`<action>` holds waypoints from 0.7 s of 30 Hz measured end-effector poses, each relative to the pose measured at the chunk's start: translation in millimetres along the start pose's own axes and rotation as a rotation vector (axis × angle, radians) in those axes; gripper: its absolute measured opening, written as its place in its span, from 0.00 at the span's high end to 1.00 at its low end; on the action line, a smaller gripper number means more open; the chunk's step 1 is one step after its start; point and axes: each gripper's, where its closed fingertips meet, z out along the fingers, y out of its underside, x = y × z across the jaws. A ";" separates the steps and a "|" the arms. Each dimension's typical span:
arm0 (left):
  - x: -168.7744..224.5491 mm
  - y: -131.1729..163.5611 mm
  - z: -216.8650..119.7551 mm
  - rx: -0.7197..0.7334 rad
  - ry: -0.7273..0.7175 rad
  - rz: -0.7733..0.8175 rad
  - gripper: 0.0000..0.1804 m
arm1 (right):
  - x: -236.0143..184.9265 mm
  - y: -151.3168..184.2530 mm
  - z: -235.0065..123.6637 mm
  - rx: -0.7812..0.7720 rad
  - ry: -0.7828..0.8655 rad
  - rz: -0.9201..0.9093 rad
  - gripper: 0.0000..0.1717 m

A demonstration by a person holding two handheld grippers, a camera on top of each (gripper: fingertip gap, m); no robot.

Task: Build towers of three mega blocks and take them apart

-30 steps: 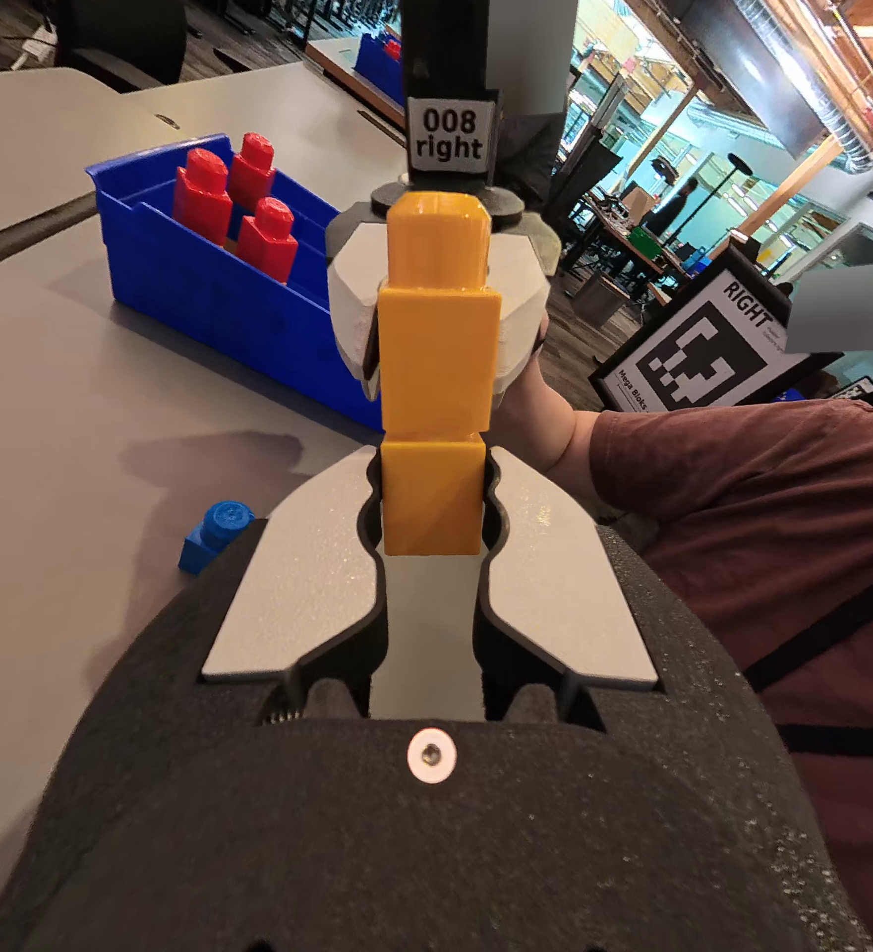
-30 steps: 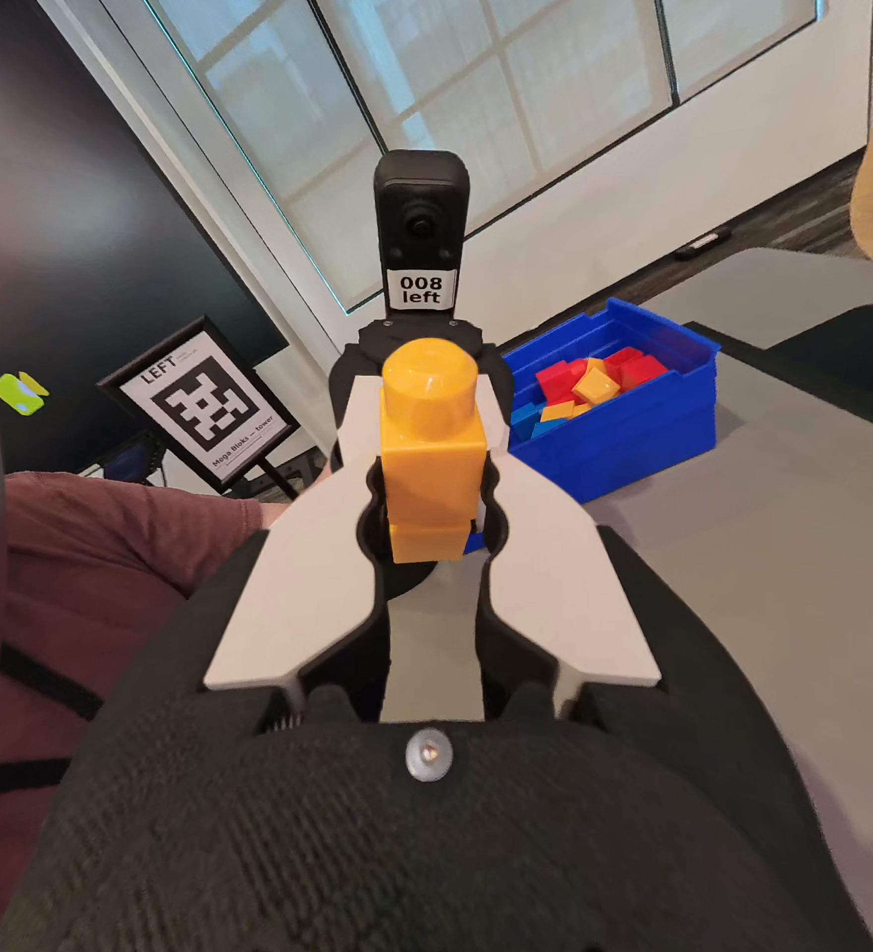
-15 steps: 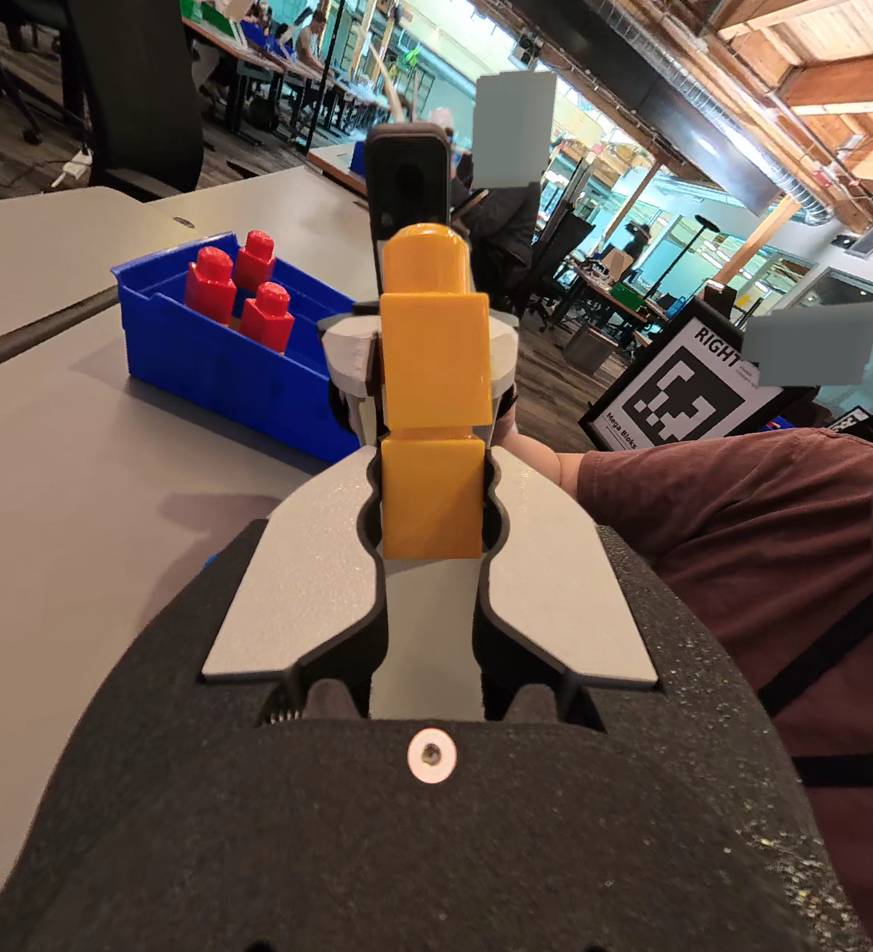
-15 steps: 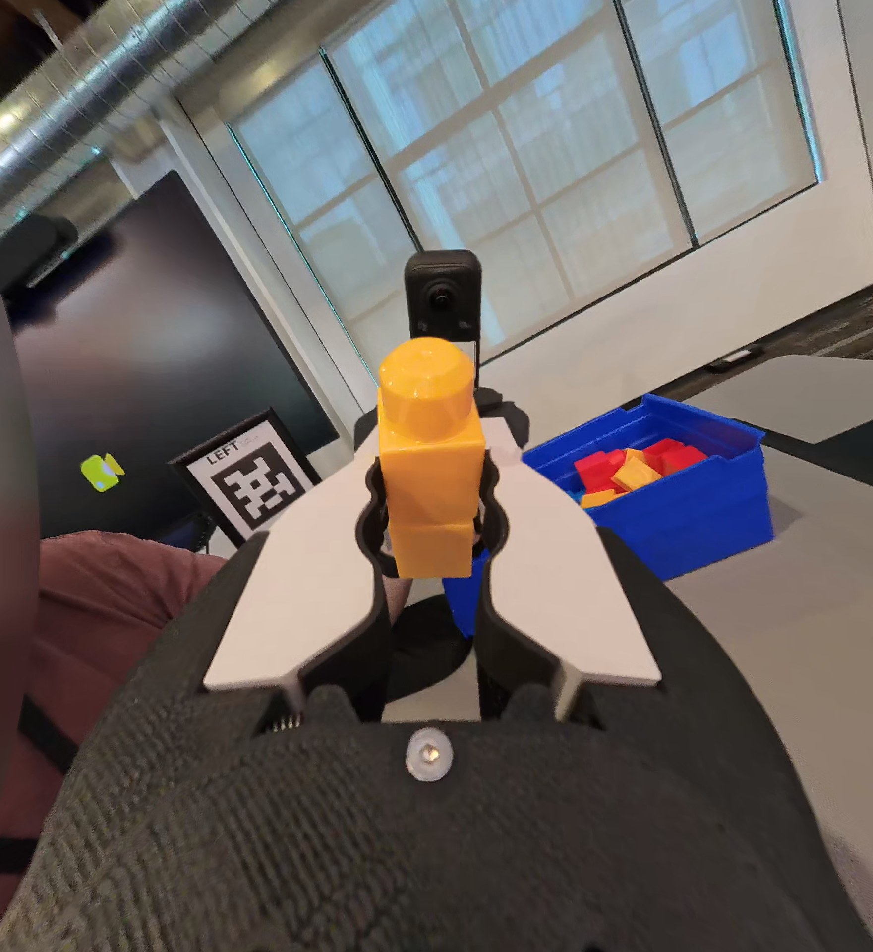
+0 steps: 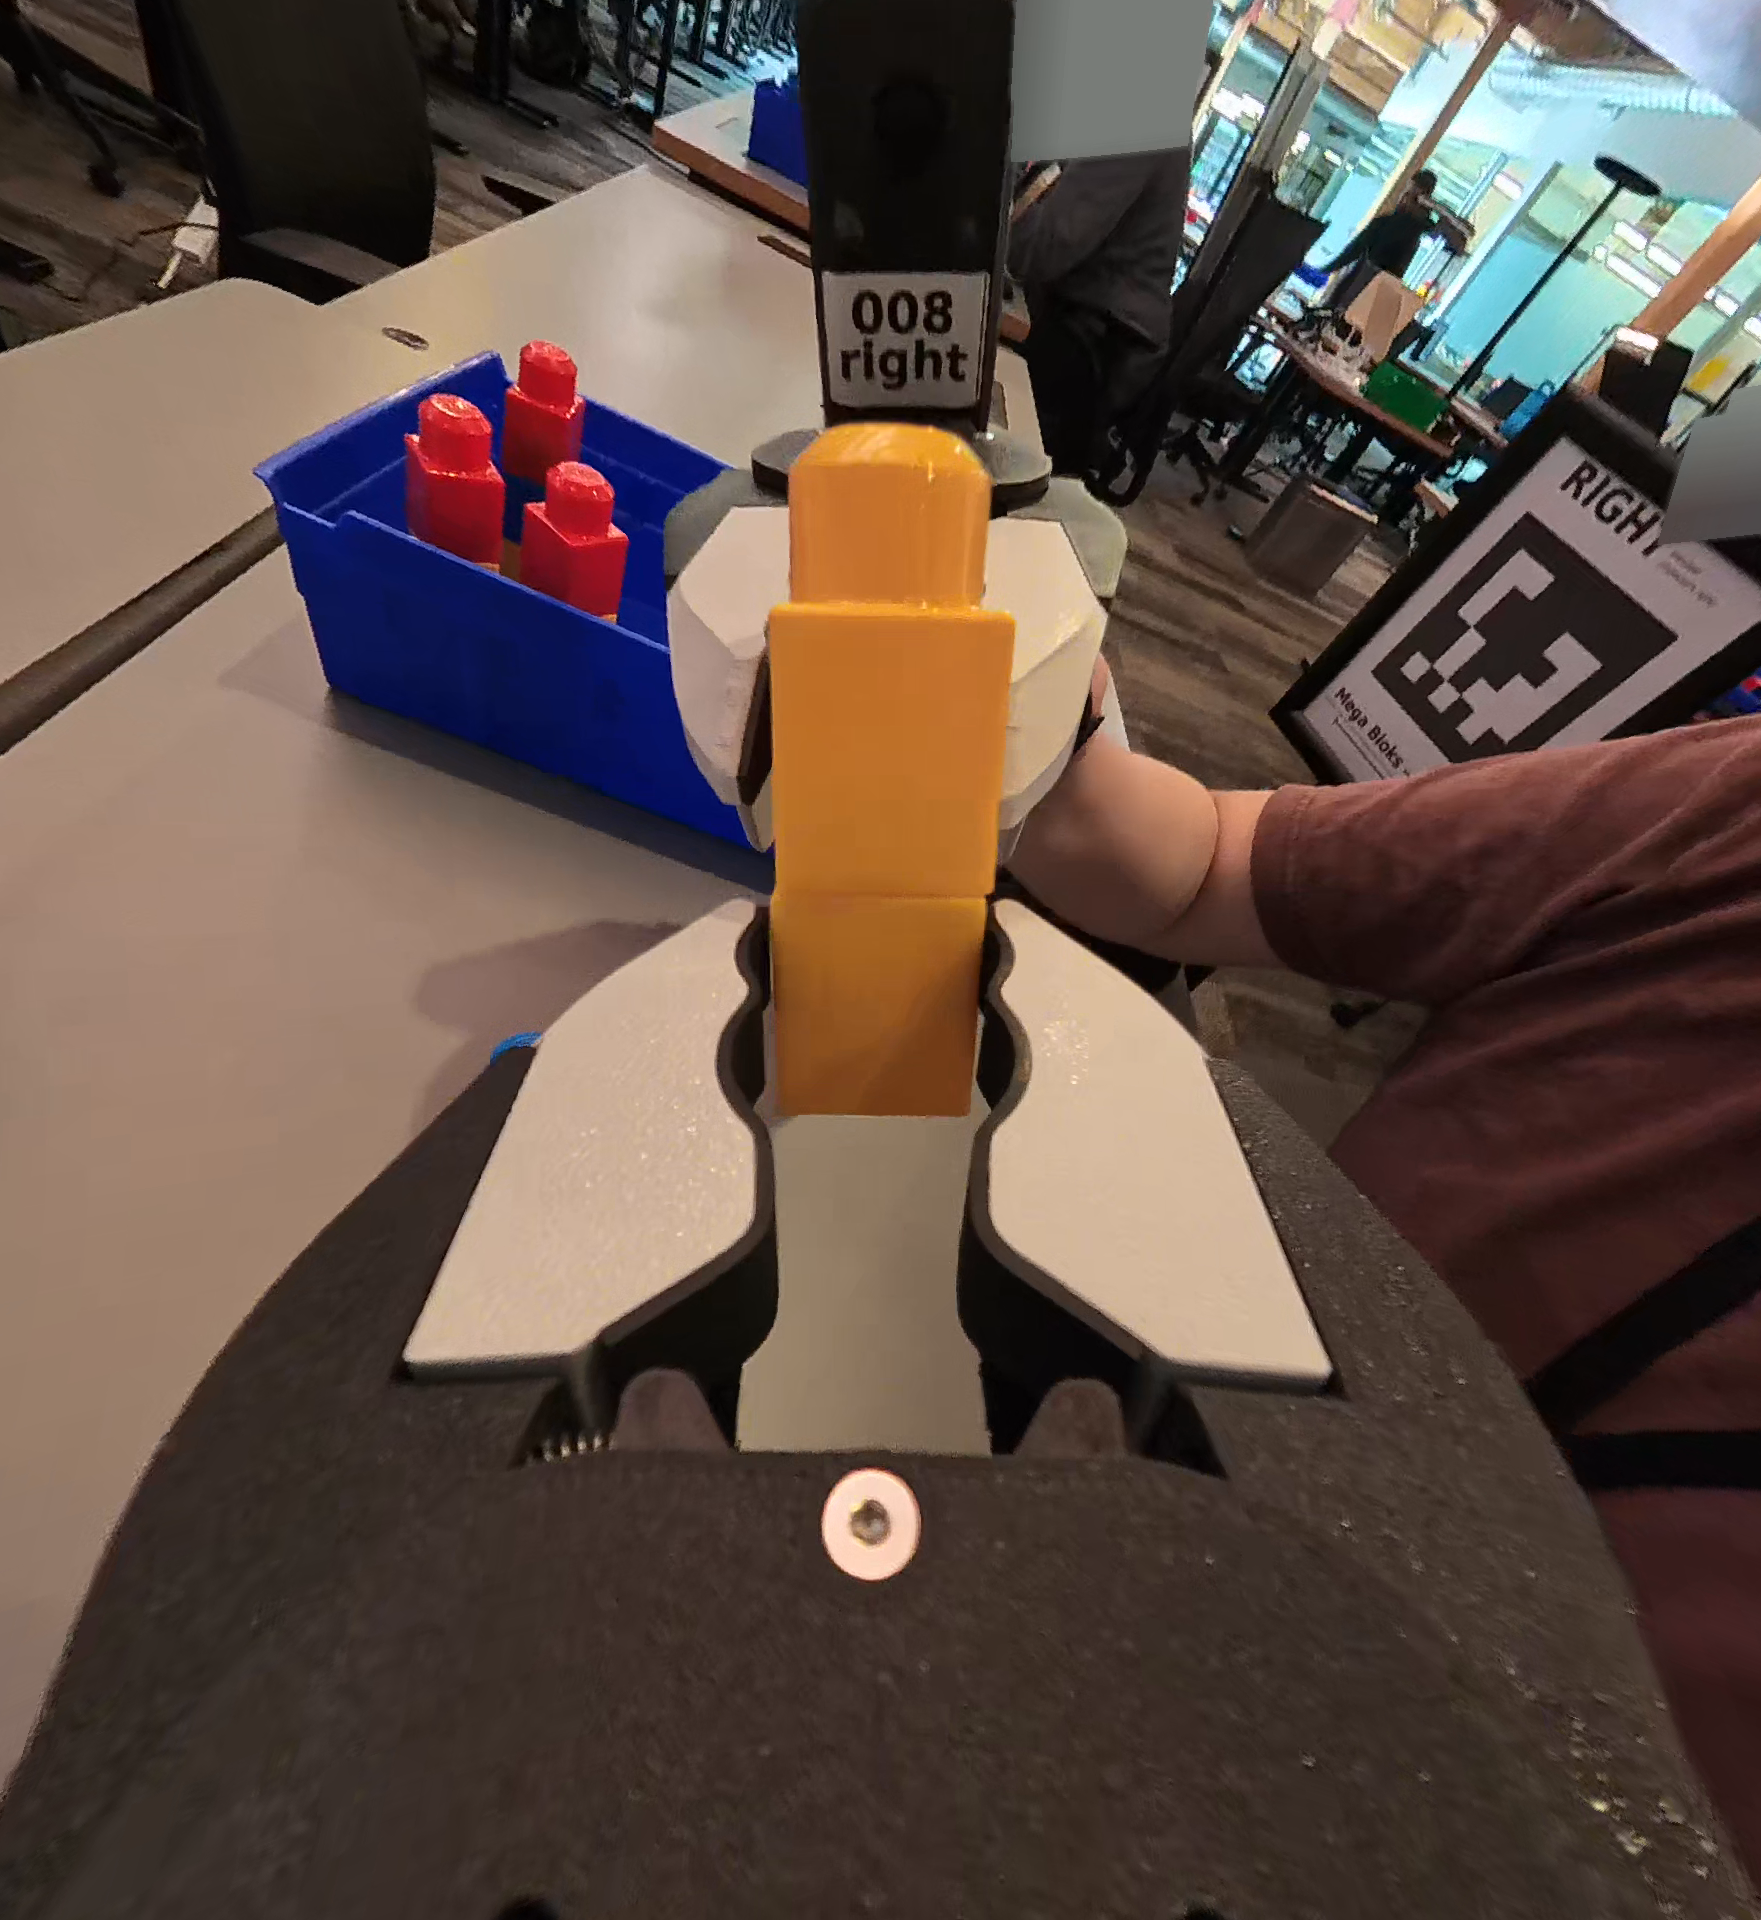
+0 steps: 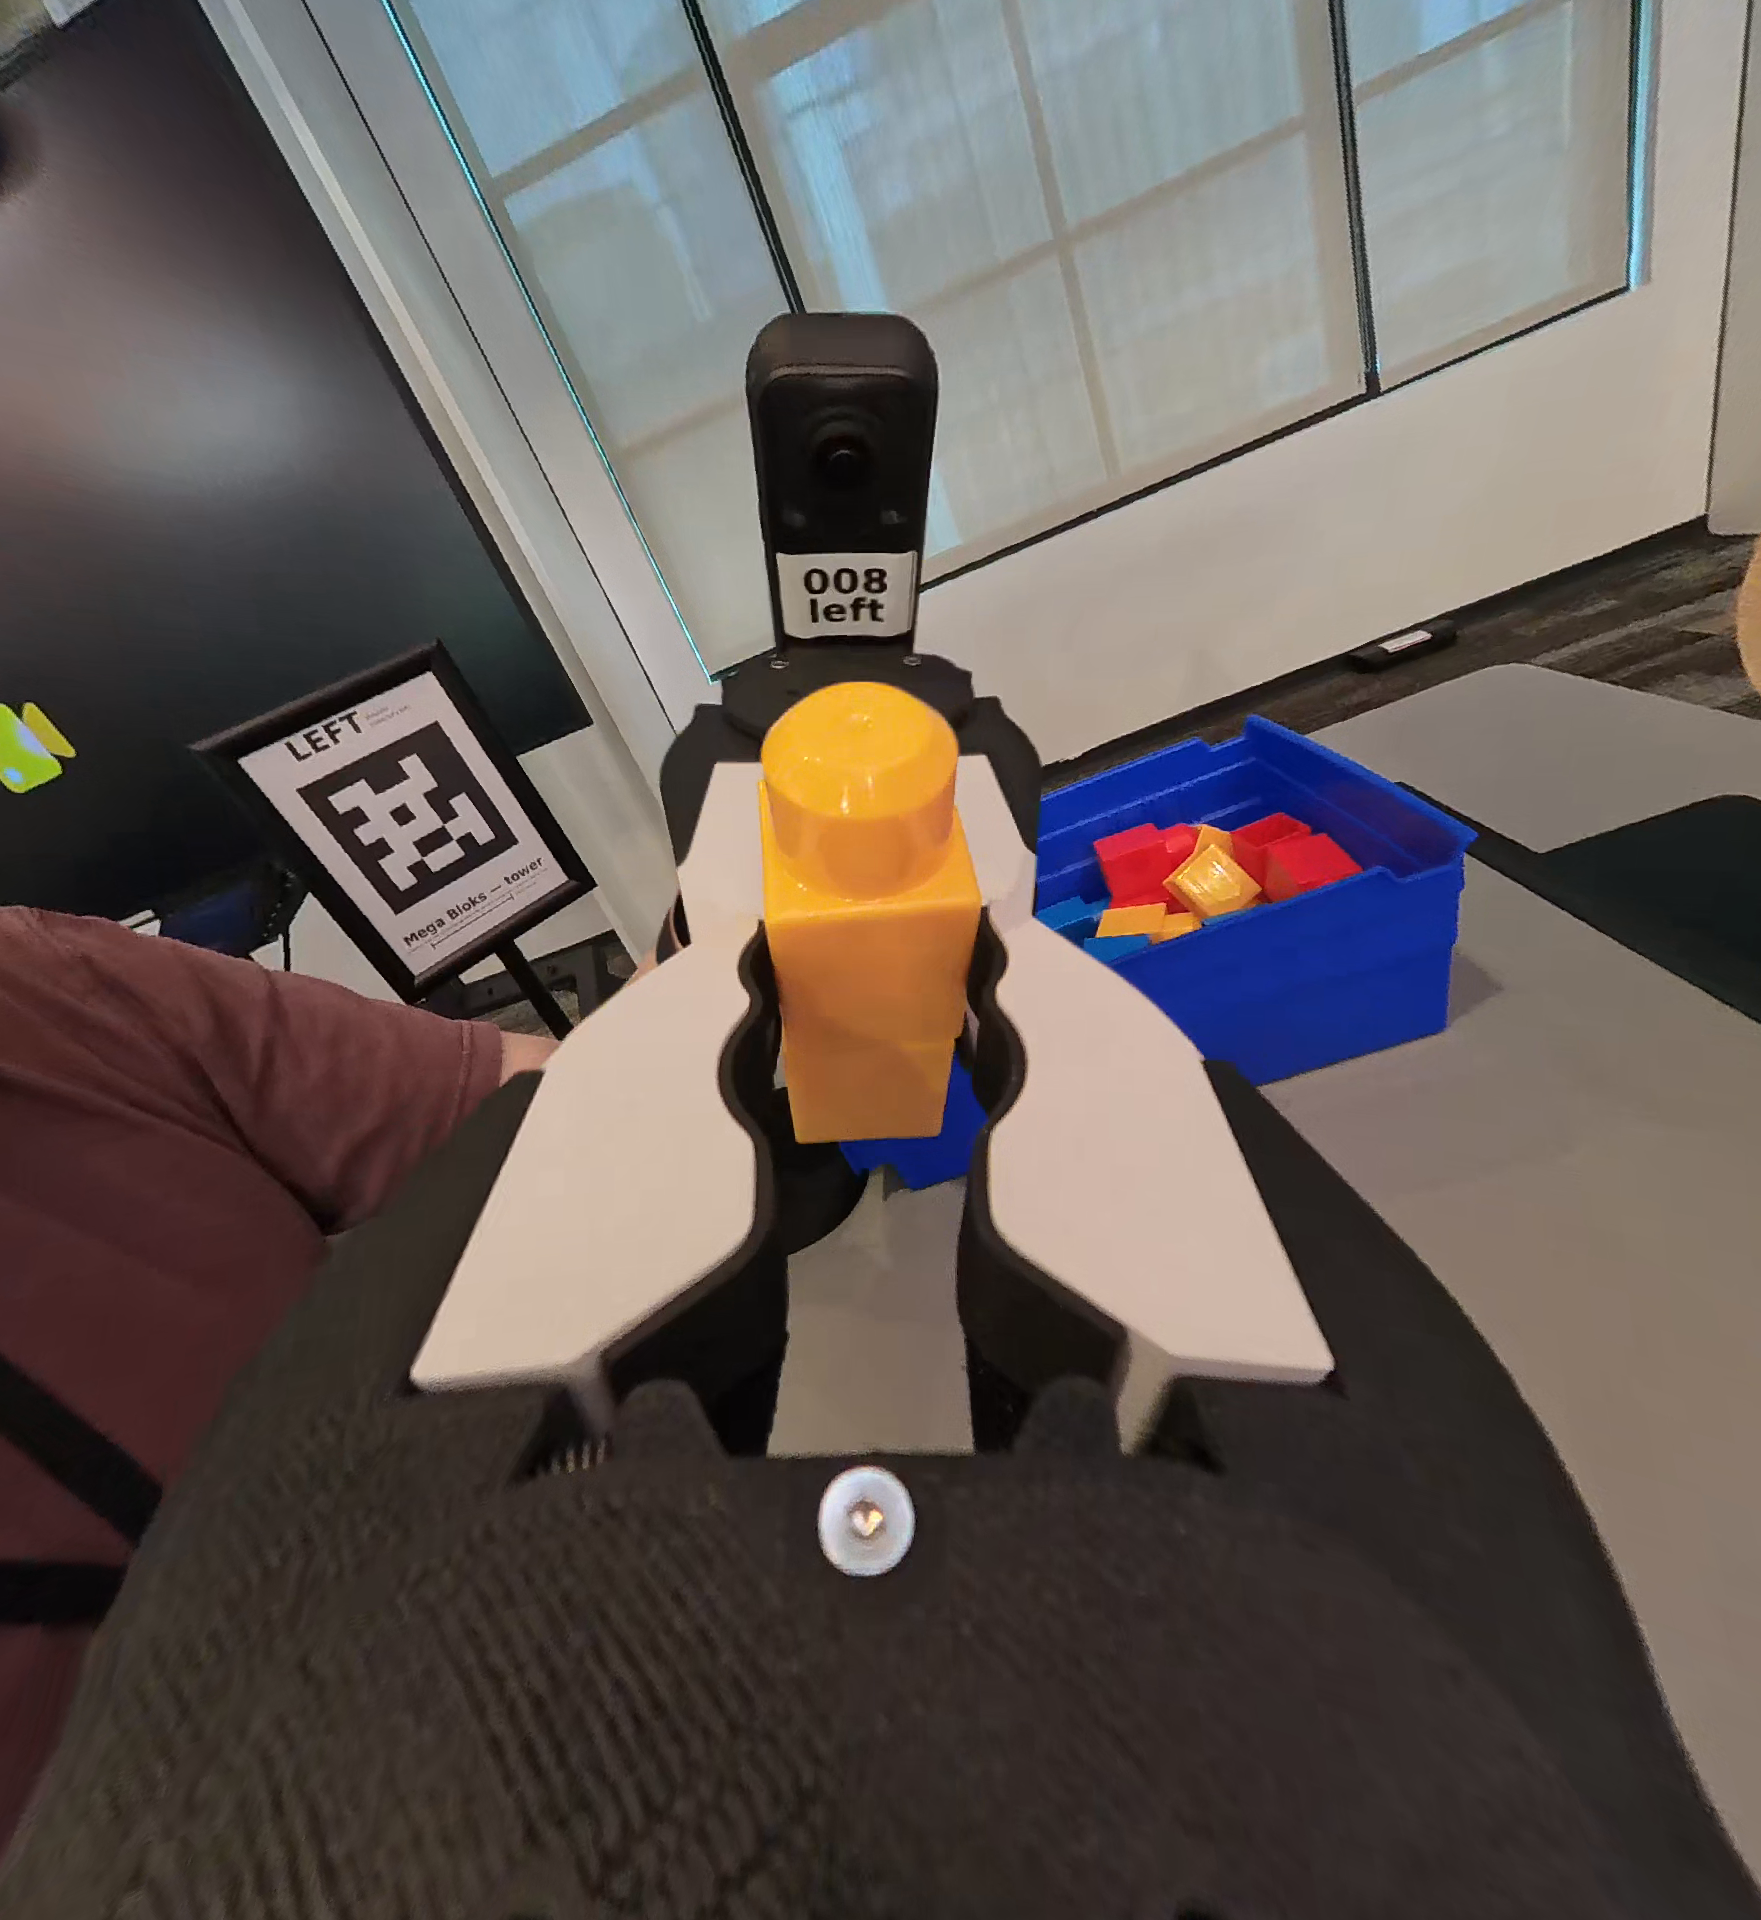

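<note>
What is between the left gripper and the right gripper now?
Two stacked orange blocks join them: the left gripper clamps the lower block, the right gripper the upper. The left wrist view shows this.

Orange blocks (image 5: 881, 790) between grey-white claw fingers (image 5: 627, 1132); red blocks (image 5: 502, 499) in blue bin (image 5: 481, 644) beyond, grey surface (image 5: 180, 935).

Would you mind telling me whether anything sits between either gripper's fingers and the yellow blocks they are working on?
Nothing visible does. The left gripper clamps the lower yellow block directly, and the right gripper clamps the upper yellow block, joined to it.
</note>
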 end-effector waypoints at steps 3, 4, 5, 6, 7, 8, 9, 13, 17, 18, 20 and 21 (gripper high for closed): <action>-6.8 9.5 1.8 -0.061 -0.051 0.023 0.73 | 1.2 -3.4 -3.5 0.010 0.010 -0.009 0.79; -10.1 13.1 2.4 -0.084 -0.071 0.029 0.72 | 2.3 -4.6 -4.7 0.015 0.017 -0.011 0.79; -13.6 14.3 3.3 -0.090 -0.094 0.034 0.69 | 3.3 -4.8 -5.2 0.016 0.020 -0.008 0.79; -14.6 13.5 4.8 -0.084 -0.099 0.036 0.68 | 3.7 -4.0 -5.1 0.012 0.017 -0.002 0.79; -13.2 12.0 7.0 -0.070 -0.086 0.032 0.69 | 3.8 -2.6 -4.3 0.007 0.012 0.005 0.79; -11.5 12.3 9.3 -0.066 -0.069 0.025 0.70 | 4.3 -0.9 -3.4 -0.001 0.011 0.009 0.79; -9.3 14.9 11.5 -0.078 -0.048 0.021 0.75 | 5.9 1.0 -2.9 -0.009 0.019 0.004 0.79; -10.2 19.8 15.6 -0.113 -0.064 0.016 0.80 | 8.3 3.4 -2.4 -0.017 0.026 -0.007 0.79; -10.6 22.5 14.2 -0.140 -0.083 0.015 0.80 | 8.0 5.3 -0.9 -0.022 0.026 -0.008 0.79; -10.9 22.4 14.3 -0.142 -0.087 0.009 0.80 | 8.3 5.3 -0.9 -0.019 0.024 -0.002 0.79; -11.4 22.6 14.7 -0.144 -0.094 0.008 0.80 | 9.0 5.5 -1.1 -0.018 0.026 -0.003 0.79; -12.5 22.5 14.7 -0.143 -0.104 0.007 0.80 | 9.6 5.7 -0.9 -0.017 0.032 -0.004 0.79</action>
